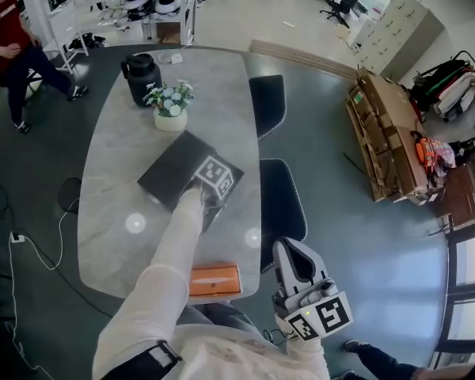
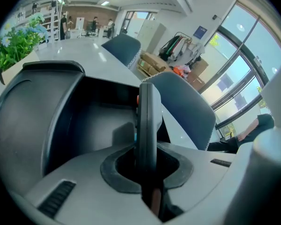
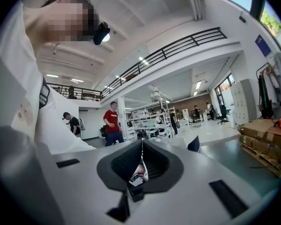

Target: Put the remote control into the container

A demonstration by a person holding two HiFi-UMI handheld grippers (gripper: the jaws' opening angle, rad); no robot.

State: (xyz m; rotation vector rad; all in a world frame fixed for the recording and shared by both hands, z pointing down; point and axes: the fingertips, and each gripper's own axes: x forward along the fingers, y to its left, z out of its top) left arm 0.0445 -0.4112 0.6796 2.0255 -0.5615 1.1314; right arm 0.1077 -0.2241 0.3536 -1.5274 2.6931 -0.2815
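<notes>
The black remote control (image 2: 147, 121) stands edge-on between the jaws of my left gripper (image 2: 147, 149), which is shut on it. This gripper (image 1: 208, 182) points steeply down over the dark grey container (image 1: 170, 172) in the middle of the grey table (image 1: 119, 212). In the left gripper view the container's open hollow (image 2: 33, 121) lies right below and to the left of the remote. My right gripper (image 1: 297, 271) hangs off the table's right front, close to my body, pointing level. Its pads (image 3: 141, 165) meet with nothing between them.
An orange box (image 1: 215, 279) lies at the table's front edge. A white pot of flowers (image 1: 171, 105) and a black jug (image 1: 141, 76) stand at the far end. Two dark chairs (image 1: 281, 204) line the right side. A person in red (image 1: 4, 42) sits far left.
</notes>
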